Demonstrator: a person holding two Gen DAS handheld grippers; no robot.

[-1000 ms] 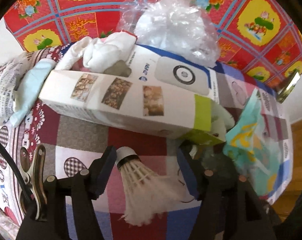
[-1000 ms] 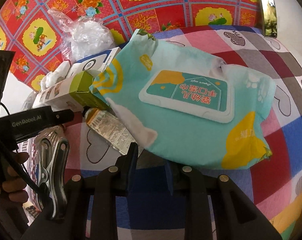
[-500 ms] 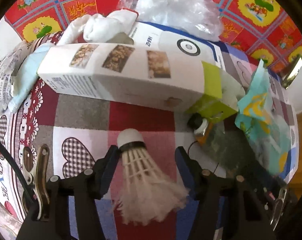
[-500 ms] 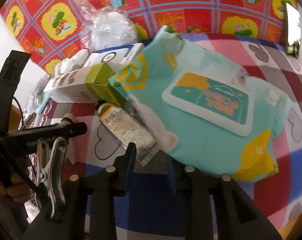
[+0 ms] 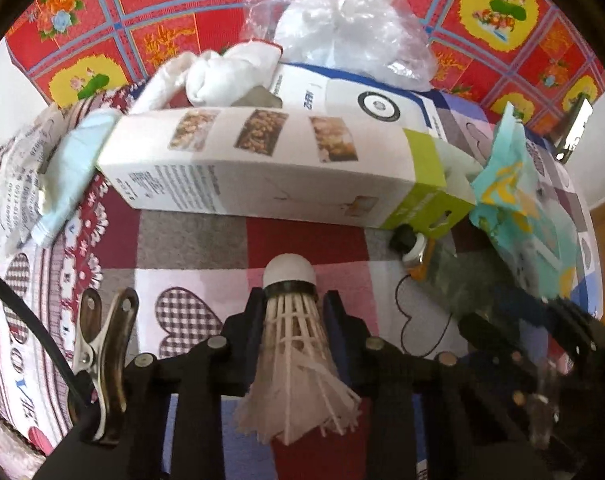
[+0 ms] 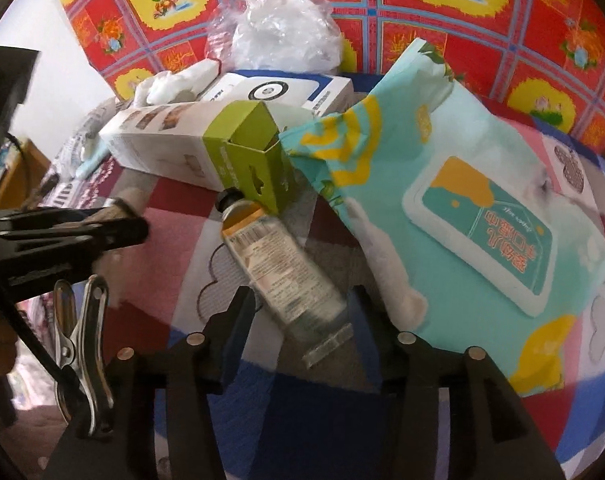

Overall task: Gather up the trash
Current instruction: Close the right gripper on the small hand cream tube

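While left hand-held gripper (image 5: 290, 312) clamps shuttlecock (image 5: 292, 344), right hand-held gripper (image 6: 302, 312) straddles tube (image 6: 278, 264).

Shuttlecock (image 5: 290, 320) before long carton (image 5: 262, 168), tube (image 6: 278, 268) left of wipes pack (image 6: 462, 216)

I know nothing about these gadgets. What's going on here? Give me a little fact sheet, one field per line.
surface: patchwork cloth with heart patterns
left gripper: shut on a white feather shuttlecock, cork end pointing forward
right gripper: open, fingers either side of a squeeze tube lying on the cloth
tube cap: black, next to the green end of a long carton
right of the tube: teal wet-wipes pack
behind: white box, crumpled clear plastic bag
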